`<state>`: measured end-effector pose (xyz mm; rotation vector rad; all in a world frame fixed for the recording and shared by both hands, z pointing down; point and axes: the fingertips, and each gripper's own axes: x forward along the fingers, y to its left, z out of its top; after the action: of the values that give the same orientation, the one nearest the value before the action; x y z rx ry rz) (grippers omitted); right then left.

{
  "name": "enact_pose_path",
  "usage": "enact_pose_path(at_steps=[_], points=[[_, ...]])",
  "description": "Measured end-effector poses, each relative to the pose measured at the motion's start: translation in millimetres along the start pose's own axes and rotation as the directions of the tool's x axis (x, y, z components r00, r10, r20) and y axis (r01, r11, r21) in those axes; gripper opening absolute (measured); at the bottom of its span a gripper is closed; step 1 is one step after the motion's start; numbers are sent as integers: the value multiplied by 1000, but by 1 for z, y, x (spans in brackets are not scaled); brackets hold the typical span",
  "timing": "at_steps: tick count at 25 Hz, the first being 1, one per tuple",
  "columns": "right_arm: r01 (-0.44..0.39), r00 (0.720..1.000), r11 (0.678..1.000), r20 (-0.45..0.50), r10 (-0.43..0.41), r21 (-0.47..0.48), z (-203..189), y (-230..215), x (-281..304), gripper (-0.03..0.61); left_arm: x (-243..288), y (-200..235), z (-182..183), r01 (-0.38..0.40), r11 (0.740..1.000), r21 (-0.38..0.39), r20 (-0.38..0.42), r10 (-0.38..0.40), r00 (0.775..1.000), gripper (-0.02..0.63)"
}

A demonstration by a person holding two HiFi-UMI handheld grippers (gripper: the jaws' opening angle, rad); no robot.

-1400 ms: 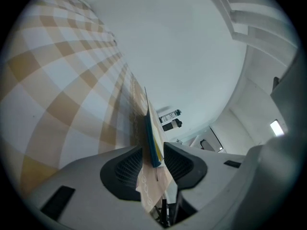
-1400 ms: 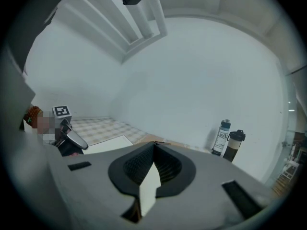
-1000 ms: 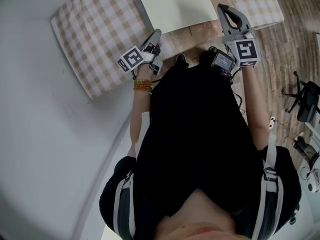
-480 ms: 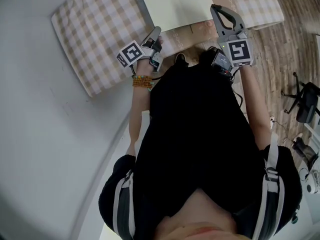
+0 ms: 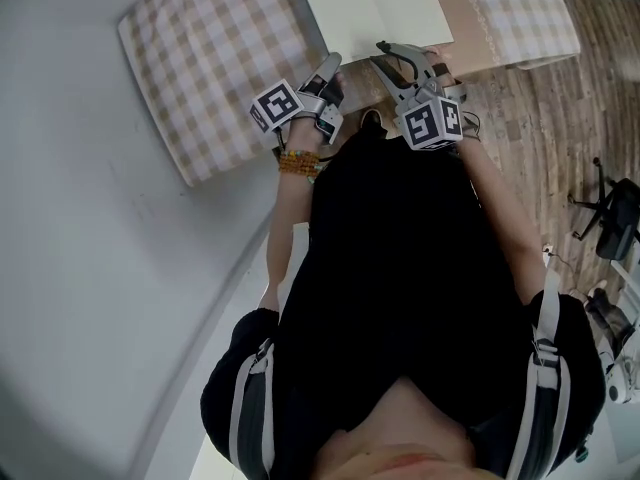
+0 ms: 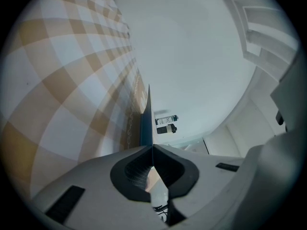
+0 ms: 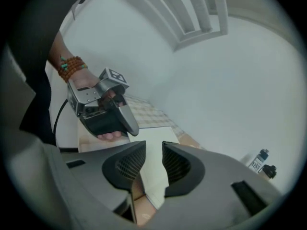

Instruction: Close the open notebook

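Notebook (image 5: 375, 8): lies open, cream pages up, at the far edge of the top, on the tan band of the checked cloth (image 5: 210, 58). The person stands right at the near edge, both arms reaching forward.

Left gripper (image 5: 333, 65): tip is at the notebook's near left corner. In the left gripper view its fingers (image 6: 182, 169) are closed together on a thin dark edge of the notebook, which stands up edge-on out of the line where they meet. A bead bracelet (image 5: 297, 163) sits on that wrist.

Right gripper (image 5: 403, 56): over the near edge of the notebook, just beside the left gripper, tilted. Its fingers (image 7: 182, 166) stand apart and have just been opening. The cream page shows through the gap, but neither pad presses on it, so it holds nothing. The right gripper view also looks across at the left gripper, whose tip is on the page's edge.

Background: two small bottles (image 6: 165, 123) by the far wall. Wooden floor (image 5: 520, 168) and an office chair (image 5: 618, 218) to the person's right.
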<state>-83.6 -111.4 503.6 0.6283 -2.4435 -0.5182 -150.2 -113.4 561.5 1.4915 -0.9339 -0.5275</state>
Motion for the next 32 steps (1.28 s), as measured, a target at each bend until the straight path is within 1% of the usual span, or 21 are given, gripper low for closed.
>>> enact_pose_path(at_steps=[2, 5, 6, 11, 15, 17, 21, 24, 26, 29, 30, 32], points=[[-44, 999, 999, -13, 43, -26, -2, 15, 5, 129, -1, 0, -1, 3, 1000, -4, 1, -2, 1000, 12], [-89, 995, 995, -46, 86, -53, -11, 29, 10, 144, -2, 0, -3, 7, 1000, -13, -1, -7, 1000, 12], [-98, 994, 993, -58, 94, -65, -14, 32, 13, 153, -2, 0, -3, 11, 1000, -15, 0, -11, 1000, 12], [-112, 991, 988, -90, 102, -111, -17, 50, 23, 153, -5, -4, -11, 12, 1000, -13, -9, -12, 1000, 12], [-110, 992, 973, -88, 93, -202, -9, 65, 32, 153, -8, -5, -17, 17, 1000, -23, -21, -17, 1000, 12], [-106, 993, 967, -84, 89, -233, -5, 72, 37, 152, -10, -7, -19, 23, 999, -34, -24, -24, 999, 12], [-72, 994, 967, -99, 49, -246, -6, 75, 43, 150, -14, -6, -23, 23, 999, -29, -47, -24, 999, 12], [-42, 994, 964, -110, 13, -262, -11, 71, 43, 117, -13, -6, -27, 25, 999, -25, -63, -27, 998, 12], [-40, 994, 965, -112, 11, -261, -12, 71, 43, 106, -14, -4, -27, 21, 1000, -21, -63, -22, 998, 12], [-40, 994, 969, -111, 14, -242, -13, 72, 42, 94, -14, -6, -28, 27, 999, -36, -54, -29, 998, 16], [-38, 994, 970, -109, 12, -239, -12, 71, 42, 84, -14, -9, -28, 41, 999, -36, -53, -43, 998, 30], [-30, 995, 974, -101, 7, -224, -10, 69, 41, 63, -16, -16, -29, 70, 997, -13, -61, -71, 996, 68]])
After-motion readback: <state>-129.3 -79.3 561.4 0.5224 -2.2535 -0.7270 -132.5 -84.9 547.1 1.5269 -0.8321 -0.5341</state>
